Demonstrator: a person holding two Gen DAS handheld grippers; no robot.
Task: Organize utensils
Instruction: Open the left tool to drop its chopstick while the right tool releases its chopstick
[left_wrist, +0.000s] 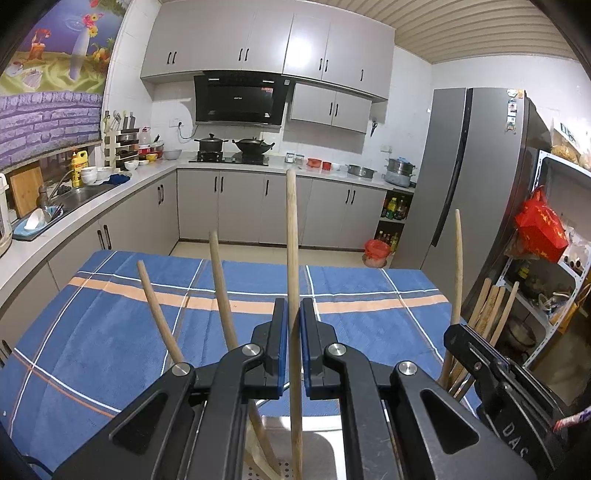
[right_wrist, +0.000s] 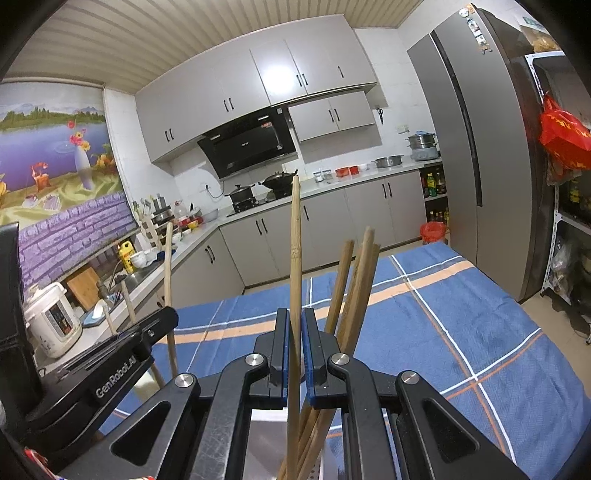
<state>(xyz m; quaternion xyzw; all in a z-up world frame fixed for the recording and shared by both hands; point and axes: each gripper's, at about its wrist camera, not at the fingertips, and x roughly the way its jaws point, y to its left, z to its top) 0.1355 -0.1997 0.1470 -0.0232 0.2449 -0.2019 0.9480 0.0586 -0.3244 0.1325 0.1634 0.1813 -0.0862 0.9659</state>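
Left tool (left_wrist: 294, 325), jaws narrowed onto an upright wooden chopstick (left_wrist: 293, 236) whose lower end drops below the tool into a perforated metal holder (left_wrist: 314, 454); two loose chopsticks (left_wrist: 221, 288) lean just to its left. Right tool (right_wrist: 295, 332), likewise clamped on a single upright chopstick (right_wrist: 294, 236), with a bundle of chopsticks (right_wrist: 354, 280) leaning just to its right. Beyond both tools lies the desk under a blue checked cloth (left_wrist: 110, 332).
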